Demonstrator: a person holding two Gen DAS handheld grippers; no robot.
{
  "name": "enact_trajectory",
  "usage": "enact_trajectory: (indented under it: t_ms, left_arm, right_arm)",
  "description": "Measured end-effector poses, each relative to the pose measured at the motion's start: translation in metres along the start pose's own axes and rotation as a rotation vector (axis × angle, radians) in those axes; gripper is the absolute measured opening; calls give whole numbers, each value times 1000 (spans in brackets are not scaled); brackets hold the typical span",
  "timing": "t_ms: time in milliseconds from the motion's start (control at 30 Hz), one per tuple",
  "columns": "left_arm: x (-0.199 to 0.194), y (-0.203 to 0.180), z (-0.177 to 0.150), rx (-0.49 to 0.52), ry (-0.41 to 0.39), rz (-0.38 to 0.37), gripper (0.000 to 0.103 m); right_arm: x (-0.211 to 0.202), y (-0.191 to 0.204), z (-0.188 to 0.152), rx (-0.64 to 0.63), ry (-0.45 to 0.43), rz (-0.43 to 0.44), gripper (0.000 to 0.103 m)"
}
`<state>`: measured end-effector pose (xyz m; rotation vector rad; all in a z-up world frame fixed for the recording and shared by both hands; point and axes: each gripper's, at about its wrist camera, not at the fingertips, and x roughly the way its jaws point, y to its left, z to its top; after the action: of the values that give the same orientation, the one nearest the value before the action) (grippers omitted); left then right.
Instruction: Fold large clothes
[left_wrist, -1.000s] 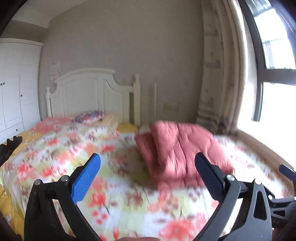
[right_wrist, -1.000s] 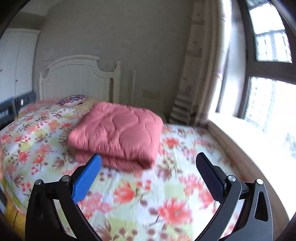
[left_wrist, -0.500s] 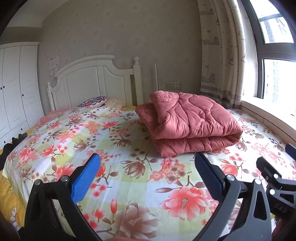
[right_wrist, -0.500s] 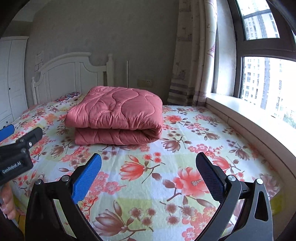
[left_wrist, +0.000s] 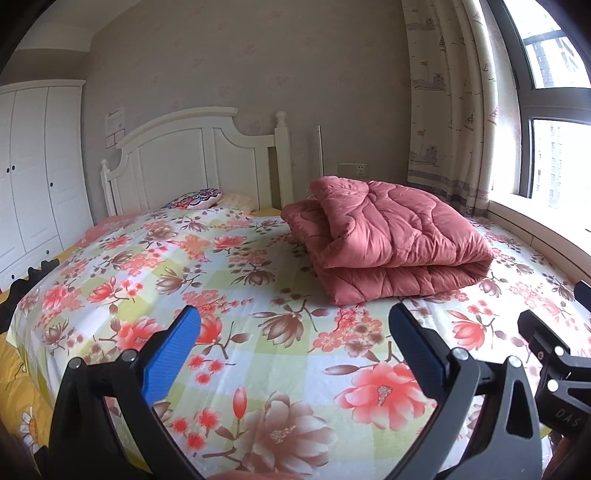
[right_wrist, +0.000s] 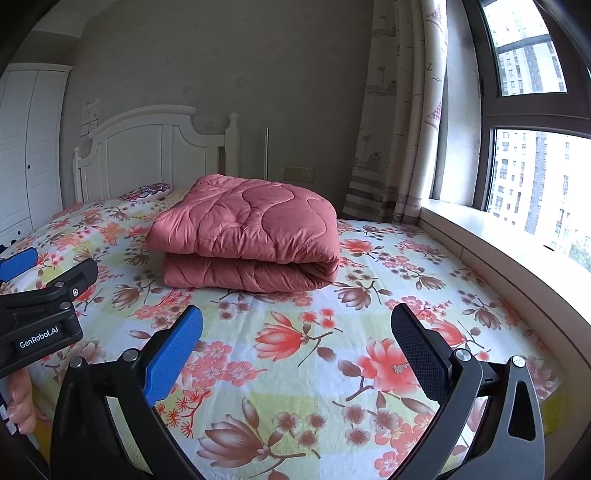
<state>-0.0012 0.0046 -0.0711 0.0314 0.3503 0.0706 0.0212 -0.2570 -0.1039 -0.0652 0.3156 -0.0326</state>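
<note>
A pink quilted comforter (left_wrist: 388, 240) (right_wrist: 247, 240) lies folded into a thick bundle on the flowered bed sheet (left_wrist: 258, 332) (right_wrist: 314, 350), towards the headboard. My left gripper (left_wrist: 293, 323) hovers open over the near part of the bed, well short of the bundle, nothing between its blue pads. My right gripper (right_wrist: 295, 321) is open too, beside it and equally far from the comforter. Each gripper shows at the edge of the other's view: the right at the left view's right edge, the left at the right view's left edge.
A white headboard (left_wrist: 192, 162) and a patterned pillow (left_wrist: 195, 197) stand at the far end. A white wardrobe (left_wrist: 33, 166) is on the left. A curtain (right_wrist: 399, 129) and a window sill (right_wrist: 498, 251) run along the right. A hand (right_wrist: 20, 402) holds the left gripper.
Both views swung and steadied from blur a second ago. The comforter now sits sharper and a little farther right in the left view. Both grippers stayed open.
</note>
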Motion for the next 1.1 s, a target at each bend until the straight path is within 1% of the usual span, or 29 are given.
enact_trajectory:
  t_ms: [233, 1100]
  left_arm:
    - [0, 4, -4, -9, 5, 5, 101]
    - [1, 8, -15, 7, 20, 13, 101]
  right_arm:
    - [0, 3, 0, -4, 5, 3, 98]
    - [1, 3, -1, -2, 6, 2, 98]
